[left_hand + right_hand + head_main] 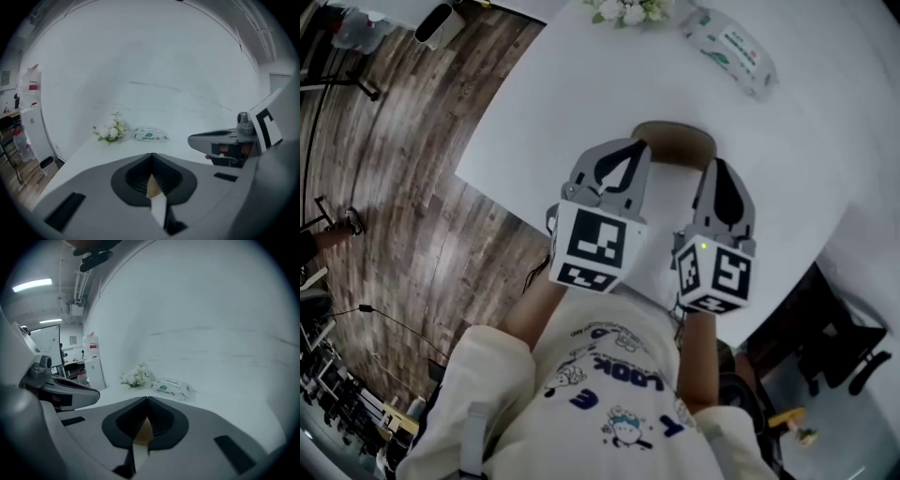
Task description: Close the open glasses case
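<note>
Where the glasses case (675, 141) sits: brown, on the white desk (572, 94), just past both grippers' tips, its near part hidden.
Left gripper (630, 155): up over the desk's near edge, fingers pressed together, nothing held.
Right gripper (719, 173): alongside, fingers likewise closed, empty.
Far side: flowers (623, 9) and a wipes pack (733, 49), well apart from the case.

Glasses case (675, 142) largely hidden; flowers (628, 9) cut by top edge.
</note>
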`<state>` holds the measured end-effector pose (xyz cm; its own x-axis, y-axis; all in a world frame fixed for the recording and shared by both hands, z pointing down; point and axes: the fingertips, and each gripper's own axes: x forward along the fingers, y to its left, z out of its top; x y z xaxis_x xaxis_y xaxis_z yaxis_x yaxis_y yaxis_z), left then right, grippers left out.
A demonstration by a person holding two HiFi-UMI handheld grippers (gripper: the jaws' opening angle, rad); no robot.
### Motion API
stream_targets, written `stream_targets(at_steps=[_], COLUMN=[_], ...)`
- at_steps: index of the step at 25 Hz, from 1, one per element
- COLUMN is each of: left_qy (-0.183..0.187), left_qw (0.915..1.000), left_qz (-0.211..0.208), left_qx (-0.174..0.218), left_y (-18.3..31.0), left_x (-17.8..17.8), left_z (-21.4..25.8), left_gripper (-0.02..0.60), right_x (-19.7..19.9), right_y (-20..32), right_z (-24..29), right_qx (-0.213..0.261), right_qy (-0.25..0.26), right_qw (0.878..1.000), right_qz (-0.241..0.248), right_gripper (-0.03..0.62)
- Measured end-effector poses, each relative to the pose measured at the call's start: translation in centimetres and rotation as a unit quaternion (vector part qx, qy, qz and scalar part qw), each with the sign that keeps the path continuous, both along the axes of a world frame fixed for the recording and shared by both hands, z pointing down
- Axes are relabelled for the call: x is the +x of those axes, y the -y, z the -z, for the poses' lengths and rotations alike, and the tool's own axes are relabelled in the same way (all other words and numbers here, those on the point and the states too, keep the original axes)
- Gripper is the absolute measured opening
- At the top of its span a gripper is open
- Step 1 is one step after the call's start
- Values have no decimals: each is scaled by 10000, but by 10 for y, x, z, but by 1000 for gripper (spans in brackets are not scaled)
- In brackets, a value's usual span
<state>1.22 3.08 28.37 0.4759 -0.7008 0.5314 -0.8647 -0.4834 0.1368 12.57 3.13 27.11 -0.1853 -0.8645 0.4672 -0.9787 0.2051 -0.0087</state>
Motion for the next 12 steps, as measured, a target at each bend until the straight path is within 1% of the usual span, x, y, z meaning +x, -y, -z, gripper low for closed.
stream_targets(at_steps=[4, 12], left_qy=[24, 86], left_qw=[9993, 9973], left_qz=[249, 337], left_qx=[271, 652], left_y=[3, -1], left_x=[-4, 1], left_z=[21, 53], left_gripper=[-2, -2], right_x=[6, 18], right_y=[-6, -15], right_z=[18, 51], right_qx=[262, 624], right_qy=[118, 352], right_qw=[9990, 9956], right_qz=[-329, -611], right_gripper=[2, 2])
